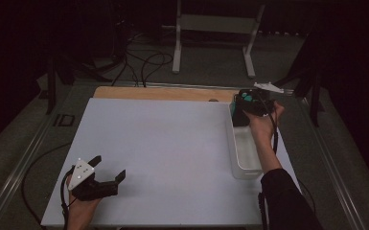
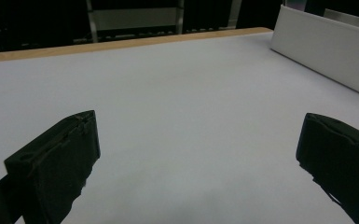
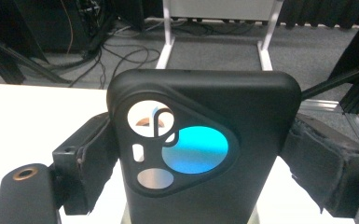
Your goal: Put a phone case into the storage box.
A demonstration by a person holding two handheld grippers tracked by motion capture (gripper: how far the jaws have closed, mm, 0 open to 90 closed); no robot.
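table [image 1: 172, 153]: smooth matte white sheet, bare wood strip at far edge | bin [image 1: 243, 153]: long white plastic trough just under right tongs [image 3: 200, 154] | phone [image 3: 205, 140]: matte black case, rounded-triangle camera cutout, clamped upright between right tongs' padded jaws | left tongs [image 1: 109, 168]: spread wide, empty, well apart | no readable writing

White tabletop [image 1: 172, 153], metal stand [image 1: 215, 28] (behind), floor cables [image 1: 144, 62].

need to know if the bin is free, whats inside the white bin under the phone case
The part of the white bin nearest the person looks bare. Its far end is covered by the right gripper, shut on the black phone case, so what lies there cannot be seen.
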